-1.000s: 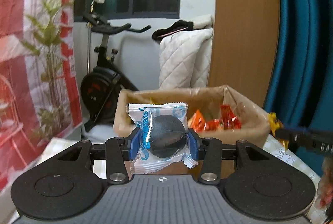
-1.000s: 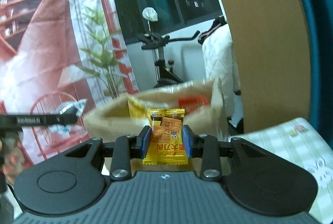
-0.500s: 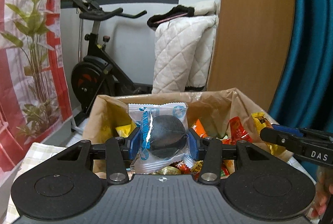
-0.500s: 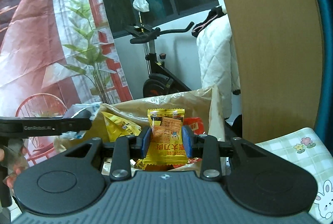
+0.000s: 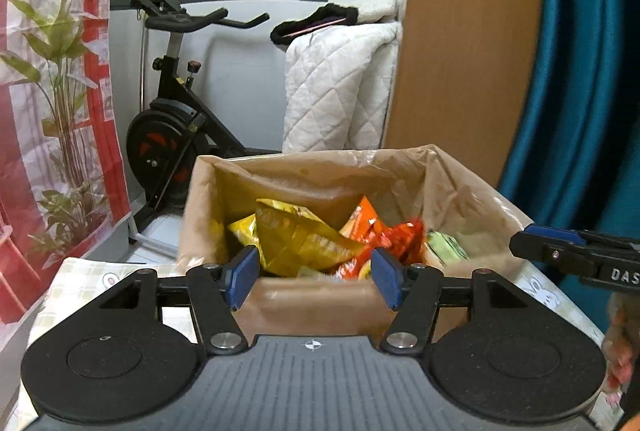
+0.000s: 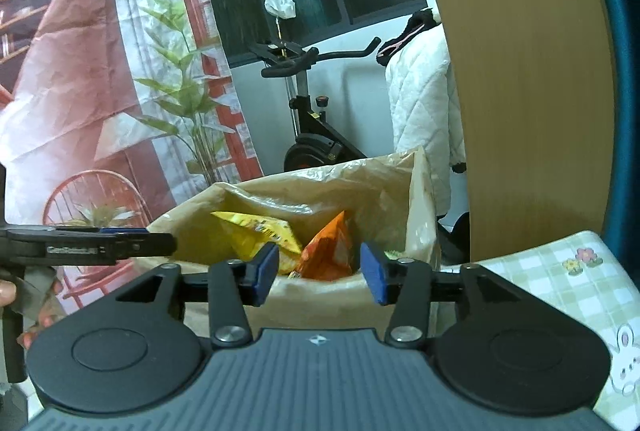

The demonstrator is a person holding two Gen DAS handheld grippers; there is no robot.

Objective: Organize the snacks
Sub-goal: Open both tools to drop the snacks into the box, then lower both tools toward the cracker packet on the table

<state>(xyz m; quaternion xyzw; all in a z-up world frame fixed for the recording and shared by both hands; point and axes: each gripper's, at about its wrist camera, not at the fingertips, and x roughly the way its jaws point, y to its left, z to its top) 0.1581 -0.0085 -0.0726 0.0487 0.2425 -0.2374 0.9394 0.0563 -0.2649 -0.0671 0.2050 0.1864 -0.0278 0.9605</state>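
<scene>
Left gripper [image 5: 313, 278] jaws opening, nothing between blue pads. Right gripper [image 6: 319, 274] likewise opening, empty. Both poised at near rim of lined box [image 5: 460, 187]; snack packets [image 5: 304, 239] piled inside, yellow and orange uppermost.

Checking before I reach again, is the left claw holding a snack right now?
No, the left claw is opening with nothing between its pads.

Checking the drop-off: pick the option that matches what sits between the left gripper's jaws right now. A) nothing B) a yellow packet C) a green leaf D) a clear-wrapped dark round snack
A: the left gripper has its jaws opening with nothing between them; past the gap lie only the snack packets inside the lined box.
</scene>
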